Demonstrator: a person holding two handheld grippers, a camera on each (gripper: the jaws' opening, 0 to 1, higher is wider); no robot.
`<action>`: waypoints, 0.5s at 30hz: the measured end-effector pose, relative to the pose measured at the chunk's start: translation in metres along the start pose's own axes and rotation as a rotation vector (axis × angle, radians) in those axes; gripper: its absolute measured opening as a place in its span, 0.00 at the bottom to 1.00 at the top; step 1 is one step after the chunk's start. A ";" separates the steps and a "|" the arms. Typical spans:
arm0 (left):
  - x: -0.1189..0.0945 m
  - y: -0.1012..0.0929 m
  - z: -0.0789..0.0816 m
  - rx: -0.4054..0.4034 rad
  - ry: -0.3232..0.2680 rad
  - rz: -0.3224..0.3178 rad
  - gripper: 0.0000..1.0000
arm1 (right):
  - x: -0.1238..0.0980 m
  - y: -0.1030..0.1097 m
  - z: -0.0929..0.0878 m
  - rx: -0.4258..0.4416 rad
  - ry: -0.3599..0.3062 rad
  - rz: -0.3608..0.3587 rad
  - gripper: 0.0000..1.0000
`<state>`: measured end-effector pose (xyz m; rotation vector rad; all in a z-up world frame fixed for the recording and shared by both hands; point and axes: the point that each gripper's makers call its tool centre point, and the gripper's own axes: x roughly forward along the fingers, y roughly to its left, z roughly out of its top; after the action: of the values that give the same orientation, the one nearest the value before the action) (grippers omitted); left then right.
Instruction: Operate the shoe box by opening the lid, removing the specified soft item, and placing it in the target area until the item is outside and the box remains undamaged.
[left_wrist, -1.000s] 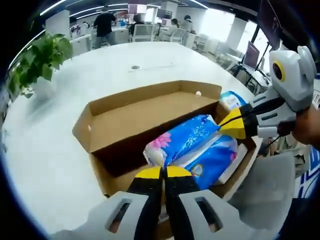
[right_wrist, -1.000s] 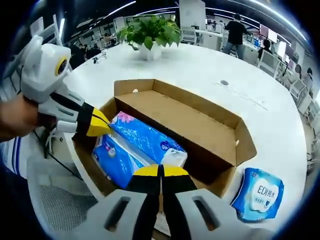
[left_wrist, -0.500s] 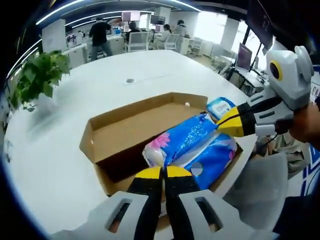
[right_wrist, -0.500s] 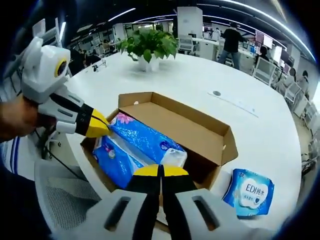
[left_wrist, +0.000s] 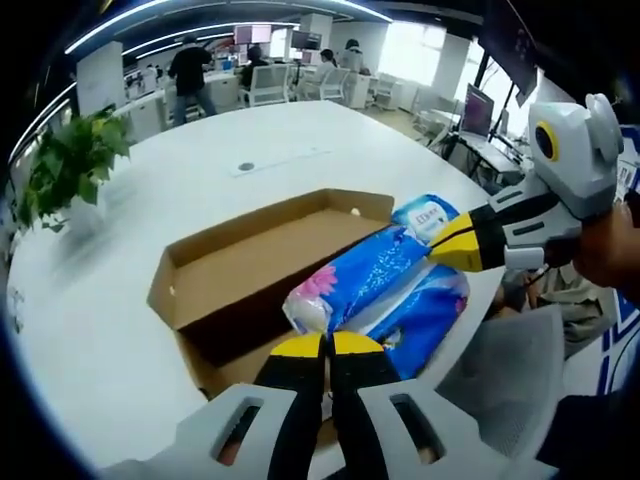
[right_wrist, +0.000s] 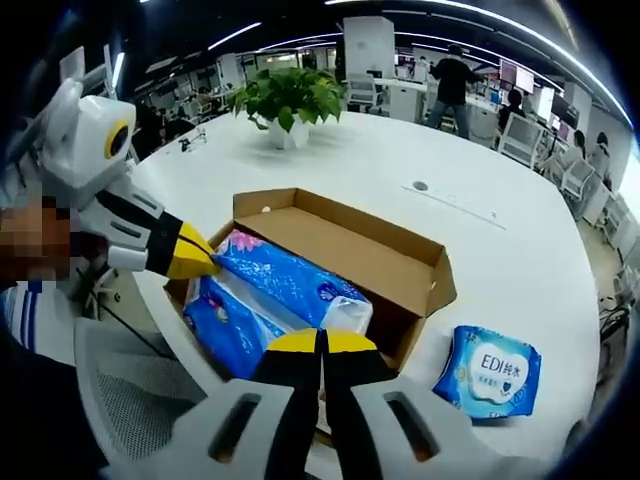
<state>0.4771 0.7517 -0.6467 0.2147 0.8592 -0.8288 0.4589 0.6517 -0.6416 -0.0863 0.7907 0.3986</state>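
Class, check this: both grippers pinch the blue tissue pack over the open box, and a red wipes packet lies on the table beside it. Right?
Not quite. The wipes packet is blue, not red, as the right gripper view shows. Both grippers do pinch the tissue pack over the open box.

A large white round-edged bench (right_wrist: 520, 240). On it sits an open cardboard shoe box (right_wrist: 400, 262) near the edge, a blue wet-wipes pack (right_wrist: 488, 368) just beside the box, and a potted green plant (right_wrist: 285, 98) well apart.
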 end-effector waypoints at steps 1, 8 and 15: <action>0.002 -0.003 0.002 0.004 0.002 -0.002 0.00 | -0.002 -0.003 -0.001 0.002 -0.001 -0.005 0.00; 0.011 -0.025 0.013 0.022 0.002 -0.026 0.00 | -0.018 -0.025 -0.008 0.020 -0.012 -0.032 0.00; 0.019 -0.043 0.024 0.032 0.001 -0.049 0.00 | -0.032 -0.044 -0.008 0.035 -0.033 -0.058 0.00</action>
<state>0.4676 0.7001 -0.6386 0.2229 0.8552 -0.8887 0.4501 0.5988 -0.6282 -0.0696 0.7609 0.3302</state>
